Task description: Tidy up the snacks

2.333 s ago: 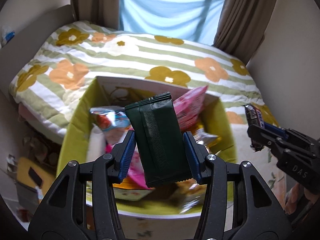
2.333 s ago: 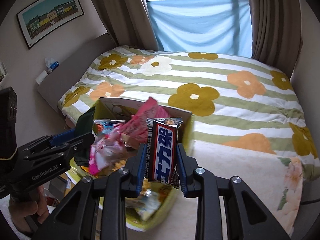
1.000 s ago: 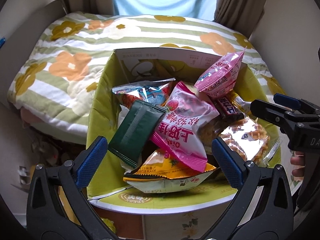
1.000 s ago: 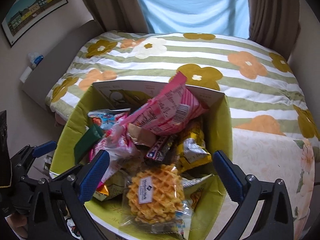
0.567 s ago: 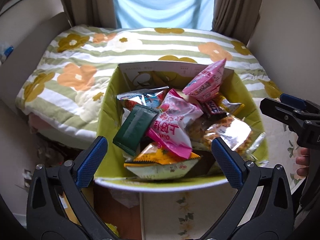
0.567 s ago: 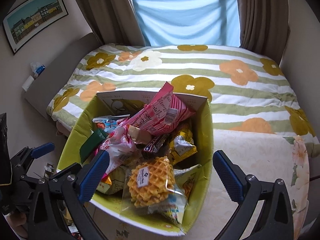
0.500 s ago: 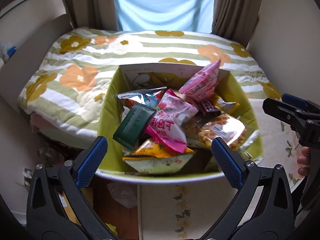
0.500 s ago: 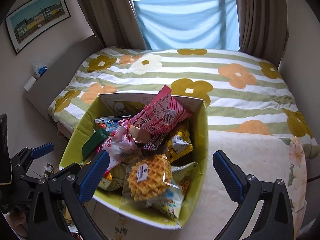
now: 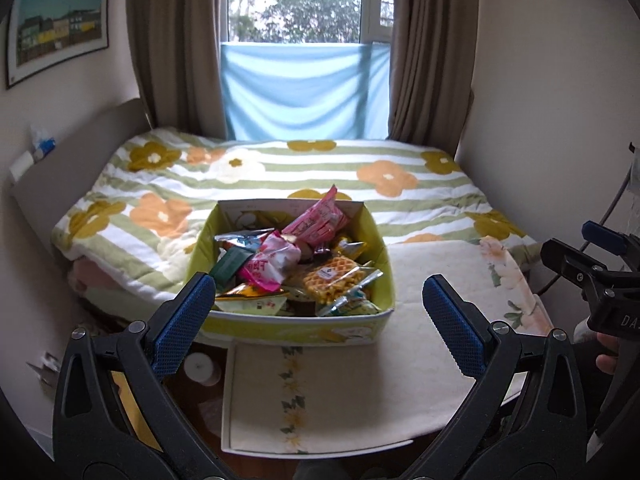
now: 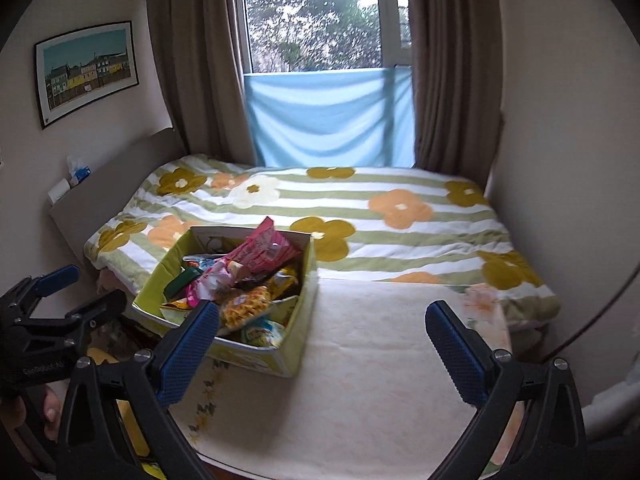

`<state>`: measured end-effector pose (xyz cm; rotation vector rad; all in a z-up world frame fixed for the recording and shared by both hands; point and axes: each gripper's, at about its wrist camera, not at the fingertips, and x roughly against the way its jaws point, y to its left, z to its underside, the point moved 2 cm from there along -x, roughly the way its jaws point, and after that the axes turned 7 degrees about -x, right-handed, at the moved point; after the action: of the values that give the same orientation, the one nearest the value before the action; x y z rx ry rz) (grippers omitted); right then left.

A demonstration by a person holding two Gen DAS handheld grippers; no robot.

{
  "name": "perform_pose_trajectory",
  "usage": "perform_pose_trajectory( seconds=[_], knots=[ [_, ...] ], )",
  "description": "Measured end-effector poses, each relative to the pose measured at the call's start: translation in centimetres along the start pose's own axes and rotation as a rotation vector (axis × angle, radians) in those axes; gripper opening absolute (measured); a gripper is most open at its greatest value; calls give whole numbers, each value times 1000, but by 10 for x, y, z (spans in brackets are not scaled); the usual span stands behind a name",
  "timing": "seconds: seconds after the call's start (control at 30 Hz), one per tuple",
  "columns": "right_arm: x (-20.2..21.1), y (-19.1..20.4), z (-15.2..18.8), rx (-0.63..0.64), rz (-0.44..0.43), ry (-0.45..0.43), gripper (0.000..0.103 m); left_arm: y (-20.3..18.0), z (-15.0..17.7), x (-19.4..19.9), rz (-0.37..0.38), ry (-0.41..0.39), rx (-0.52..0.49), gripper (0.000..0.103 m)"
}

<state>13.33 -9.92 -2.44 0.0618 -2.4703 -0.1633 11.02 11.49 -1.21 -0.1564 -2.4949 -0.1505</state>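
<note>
A yellow-green cardboard box (image 9: 372, 240) full of snack packets stands on the cream table at its far left; it also shows in the right wrist view (image 10: 306, 292). Inside lie a pink packet (image 9: 320, 216), a dark green packet (image 9: 229, 263), a waffle pack (image 9: 332, 278) and several others. My left gripper (image 9: 318, 316) is open and empty, held back from the box's near wall. My right gripper (image 10: 322, 338) is open and empty, right of the box above the table. Each gripper shows at the edge of the other's view.
The cream tablecloth (image 9: 440, 276) with a floral runner covers the table. A bed with a flowered striped quilt (image 10: 400, 224) lies behind it. Curtains and a window with a blue cloth (image 9: 304, 92) are at the back. Walls close in left and right.
Both grippers have drawn back and up from the box, which now looks smaller and farther. Earlier they let go of the green packet and the chocolate bar into the box.
</note>
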Motion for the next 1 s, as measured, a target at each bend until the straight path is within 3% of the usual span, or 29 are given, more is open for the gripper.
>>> perform_pose_trajectory(
  seconds=[0.33,1.0],
  knots=[
    [45,-19,37,-9,79,-80,103,-28,32,66,-60,-150,-9,103],
    [60,-27,42,-39,93,-125,103,-34,36,68,-45,-154,-4,103]
  ],
)
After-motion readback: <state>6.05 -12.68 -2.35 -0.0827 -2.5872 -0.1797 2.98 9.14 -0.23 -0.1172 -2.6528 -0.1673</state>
